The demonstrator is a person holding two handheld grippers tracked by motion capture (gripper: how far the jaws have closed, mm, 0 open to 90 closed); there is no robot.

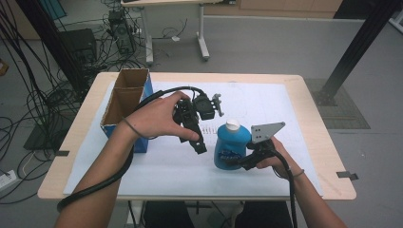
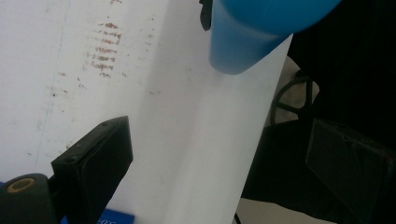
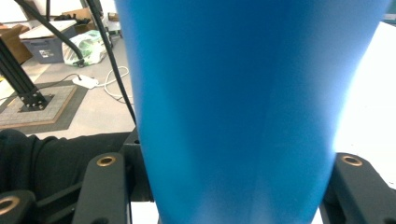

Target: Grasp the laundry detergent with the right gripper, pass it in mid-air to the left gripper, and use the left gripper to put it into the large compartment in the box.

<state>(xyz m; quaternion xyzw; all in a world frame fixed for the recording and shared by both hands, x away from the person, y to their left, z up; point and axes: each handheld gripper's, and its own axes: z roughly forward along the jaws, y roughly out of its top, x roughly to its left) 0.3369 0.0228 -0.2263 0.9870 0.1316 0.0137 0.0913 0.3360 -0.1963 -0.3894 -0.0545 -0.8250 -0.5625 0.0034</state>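
Right gripper point(image 1: 236, 163) is clamped on a blue bottle point(image 1: 231, 147) w/ white cap, jaws pressing both sides, bottle upright on the white sheet point(image 1: 266, 104) near the table's front edge. Left gripper point(image 1: 198, 146) hovers just left of it, jaws apart, empty. Open cardboard box point(image 1: 124, 97) stands well left. Judged: bottle grasped, moving or packing it is left

One blue bottle point(image 1: 231, 146) with one white cap point(image 1: 232, 124) sits clamped in the right gripper point(image 1: 237, 163). One open cardboard box point(image 1: 124, 105) stands just behind the left gripper point(image 1: 197, 145). Two grippers work over one counter point(image 1: 313, 109) bearing one white sheet point(image 1: 256, 99).
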